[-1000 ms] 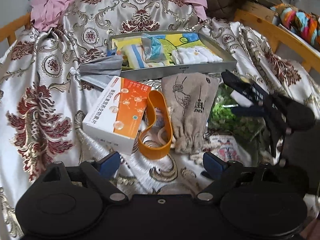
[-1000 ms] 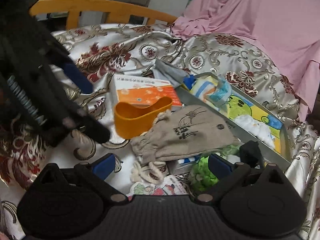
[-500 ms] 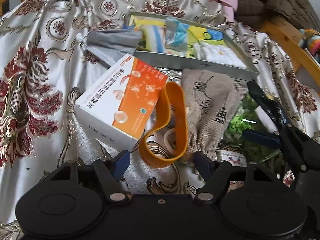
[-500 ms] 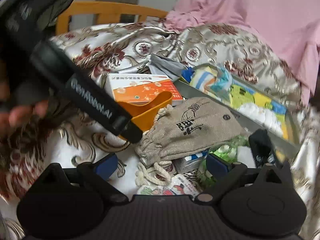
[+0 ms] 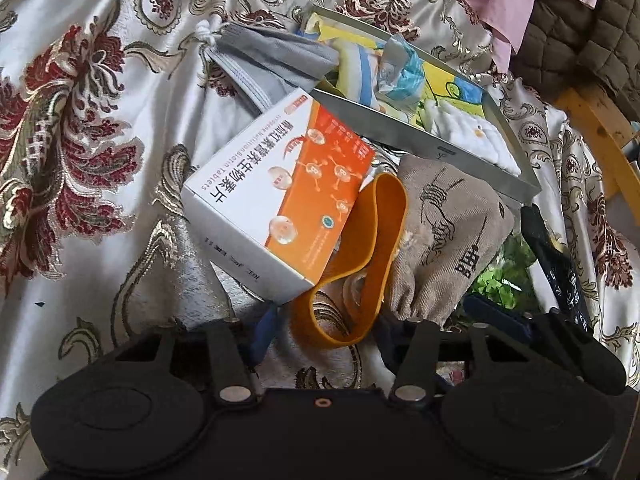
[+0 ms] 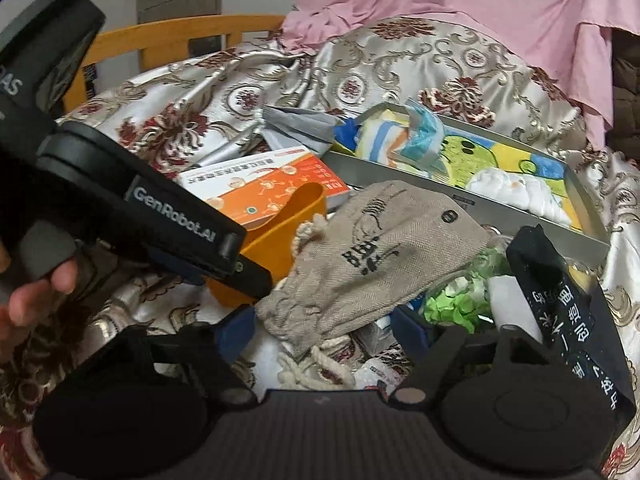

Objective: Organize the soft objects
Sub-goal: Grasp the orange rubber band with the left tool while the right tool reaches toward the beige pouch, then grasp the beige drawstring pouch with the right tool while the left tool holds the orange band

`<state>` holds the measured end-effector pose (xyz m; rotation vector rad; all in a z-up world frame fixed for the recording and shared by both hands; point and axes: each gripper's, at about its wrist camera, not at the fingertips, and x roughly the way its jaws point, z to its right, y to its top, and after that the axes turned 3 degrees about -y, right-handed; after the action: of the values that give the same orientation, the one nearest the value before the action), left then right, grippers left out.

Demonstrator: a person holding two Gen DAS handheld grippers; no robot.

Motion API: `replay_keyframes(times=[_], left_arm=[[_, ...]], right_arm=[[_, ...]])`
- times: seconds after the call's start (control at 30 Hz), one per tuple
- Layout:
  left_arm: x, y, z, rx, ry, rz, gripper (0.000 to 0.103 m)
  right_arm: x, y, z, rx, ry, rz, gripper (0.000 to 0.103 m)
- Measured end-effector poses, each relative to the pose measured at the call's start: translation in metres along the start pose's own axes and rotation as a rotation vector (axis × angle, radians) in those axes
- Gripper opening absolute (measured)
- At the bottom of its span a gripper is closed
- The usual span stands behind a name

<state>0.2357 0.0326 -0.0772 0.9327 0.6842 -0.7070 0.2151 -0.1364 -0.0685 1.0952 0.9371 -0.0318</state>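
Observation:
An orange elastic band (image 5: 348, 280) lies looped on the patterned bedspread, leaning on an orange-and-white tablet box (image 5: 280, 200). My left gripper (image 5: 326, 334) has the band's near end between its jaws, which are closing; the pads stand just clear of it. To the right lies a beige drawstring pouch (image 6: 372, 256). My right gripper (image 6: 322, 328) straddles its gathered neck, also closing, with the pads not touching. Behind stands a metal tray (image 6: 400, 168) holding folded cloths. In the right wrist view the left gripper's finger (image 6: 256, 276) rests over the band (image 6: 280, 224).
A grey pouch (image 5: 276, 60) lies left of the tray. Green crinkled stuff (image 6: 460, 296) and a black strap with white lettering (image 6: 560, 292) sit right of the beige pouch. A hand (image 6: 36, 292) holds the left gripper. A wooden bed frame (image 6: 168, 36) and pink cloth (image 6: 480, 4) are behind.
My left gripper rolled, dropped toward the orange band and narrowed its jaws around the band's near end. My right gripper edged onto the beige pouch's neck and narrowed too.

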Motion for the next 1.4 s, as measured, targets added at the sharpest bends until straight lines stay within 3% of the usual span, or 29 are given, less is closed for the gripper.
replay_keyframes(times=[0.23, 0.37, 0.5, 0.63, 1.07, 1.27, 1.4], left_arm=[[0.008, -0.006, 0.009, 0.114, 0.042, -0.001, 0.047], [0.008, -0.005, 0.002, 0.064, 0.029, 0.008, 0.045], [0.005, -0.001, -0.01, -0.045, 0.002, 0.003, 0.03], [0.005, 0.001, -0.013, -0.073, 0.003, 0.007, 0.022], [-0.01, -0.011, -0.014, -0.169, 0.04, 0.002, 0.018], [-0.022, -0.022, -0.011, -0.15, 0.072, 0.019, 0.017], [-0.022, -0.022, -0.012, -0.163, 0.083, 0.025, 0.015]], right_arm=[[0.002, -0.003, -0.001, 0.008, -0.033, -0.029, 0.067], [-0.003, -0.002, 0.002, 0.022, -0.027, -0.031, 0.066], [-0.008, -0.002, 0.009, 0.056, -0.012, -0.026, 0.067], [-0.009, -0.002, 0.01, 0.053, 0.0, -0.016, 0.068], [-0.003, -0.003, 0.017, 0.148, 0.073, -0.02, 0.073], [-0.009, 0.0, 0.016, 0.146, 0.045, 0.01, 0.075], [0.0, 0.005, 0.021, 0.231, 0.061, 0.012, 0.076]])
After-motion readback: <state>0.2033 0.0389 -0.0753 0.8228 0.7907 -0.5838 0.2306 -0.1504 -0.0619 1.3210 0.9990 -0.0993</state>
